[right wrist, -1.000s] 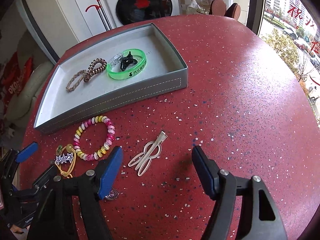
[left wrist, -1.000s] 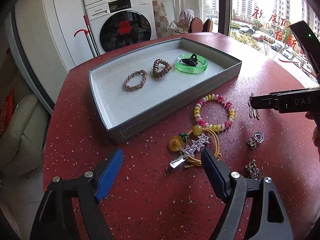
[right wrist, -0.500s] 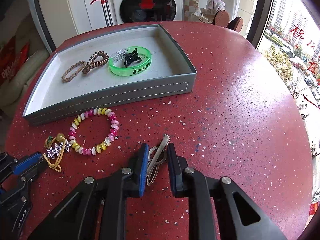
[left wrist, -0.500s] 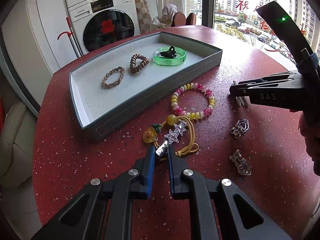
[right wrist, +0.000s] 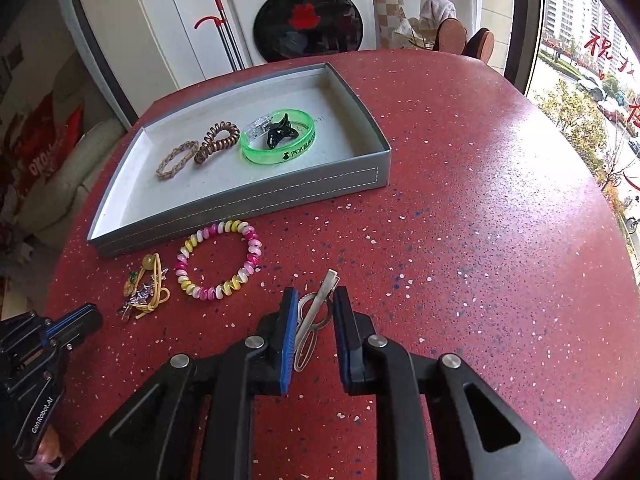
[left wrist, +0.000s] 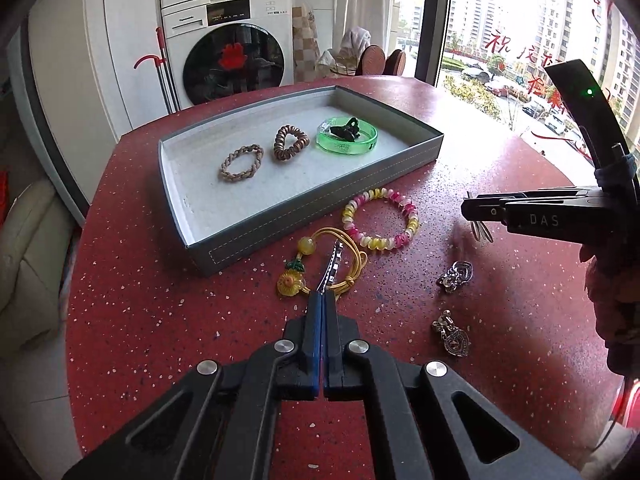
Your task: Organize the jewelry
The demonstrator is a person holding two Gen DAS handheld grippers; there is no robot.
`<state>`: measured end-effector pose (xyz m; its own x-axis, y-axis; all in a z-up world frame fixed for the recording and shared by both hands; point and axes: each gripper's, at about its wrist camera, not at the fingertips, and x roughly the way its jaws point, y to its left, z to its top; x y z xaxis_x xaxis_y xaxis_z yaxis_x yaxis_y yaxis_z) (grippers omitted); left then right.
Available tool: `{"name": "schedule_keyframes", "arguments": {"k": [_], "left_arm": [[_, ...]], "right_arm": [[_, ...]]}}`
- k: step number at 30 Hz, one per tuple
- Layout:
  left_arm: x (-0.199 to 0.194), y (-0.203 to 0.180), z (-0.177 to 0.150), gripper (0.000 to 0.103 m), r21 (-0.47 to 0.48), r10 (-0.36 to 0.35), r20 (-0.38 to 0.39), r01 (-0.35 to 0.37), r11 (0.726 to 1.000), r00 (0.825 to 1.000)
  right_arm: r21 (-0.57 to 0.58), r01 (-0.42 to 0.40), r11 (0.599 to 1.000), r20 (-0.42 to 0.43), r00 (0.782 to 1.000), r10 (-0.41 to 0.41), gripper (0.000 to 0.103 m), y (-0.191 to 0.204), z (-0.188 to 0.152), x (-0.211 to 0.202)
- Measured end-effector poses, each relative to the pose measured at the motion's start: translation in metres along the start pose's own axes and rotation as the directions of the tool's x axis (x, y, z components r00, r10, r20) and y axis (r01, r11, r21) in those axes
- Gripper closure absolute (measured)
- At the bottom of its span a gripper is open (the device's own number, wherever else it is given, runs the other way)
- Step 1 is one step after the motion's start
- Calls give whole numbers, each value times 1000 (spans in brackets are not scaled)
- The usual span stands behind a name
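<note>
A grey tray (left wrist: 304, 216) (right wrist: 248, 202) on the red table holds a braided band (left wrist: 241, 163), a brown spiral tie (left wrist: 291, 142) and a green bangle (left wrist: 347, 135) with a black claw clip. My left gripper (left wrist: 323, 298) is shut on the silver star hair clip (left wrist: 333, 266), lifted edge-on over the yellow cord tie (left wrist: 344, 258). My right gripper (right wrist: 314, 304) is closed on the silver leaf hair clip (right wrist: 314, 320), raised off the table; it also shows in the left wrist view (left wrist: 480, 212). A pink-yellow bead bracelet (left wrist: 380, 220) (right wrist: 218, 260) lies in front of the tray.
Two silver heart charms (left wrist: 456, 276) (left wrist: 454, 334) lie on the table to the right of the left gripper. A washing machine (left wrist: 228, 44) stands behind the table. A window (left wrist: 520, 40) is at the right.
Both grippers closed from wide open onto their clips. The left one has lifted the star clip off the cord tie, turning it edge-on. The right one has raised the leaf clip.
</note>
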<state>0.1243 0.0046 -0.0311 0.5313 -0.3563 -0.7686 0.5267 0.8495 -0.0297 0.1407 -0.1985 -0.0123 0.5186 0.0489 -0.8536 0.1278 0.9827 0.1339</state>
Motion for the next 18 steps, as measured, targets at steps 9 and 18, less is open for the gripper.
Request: {"name": "schedule_keyframes", "arguments": {"k": [9, 18], "left_arm": [[-4, 4, 3, 85, -52, 70, 18, -69, 996, 997], [1, 9, -2, 85, -64, 78, -12, -78, 995, 997]], "right_arm": [[19, -54, 998, 10, 999, 53, 84, -4, -6, -14], [40, -98, 994, 16, 995, 98, 84, -12, -17, -24]]}}
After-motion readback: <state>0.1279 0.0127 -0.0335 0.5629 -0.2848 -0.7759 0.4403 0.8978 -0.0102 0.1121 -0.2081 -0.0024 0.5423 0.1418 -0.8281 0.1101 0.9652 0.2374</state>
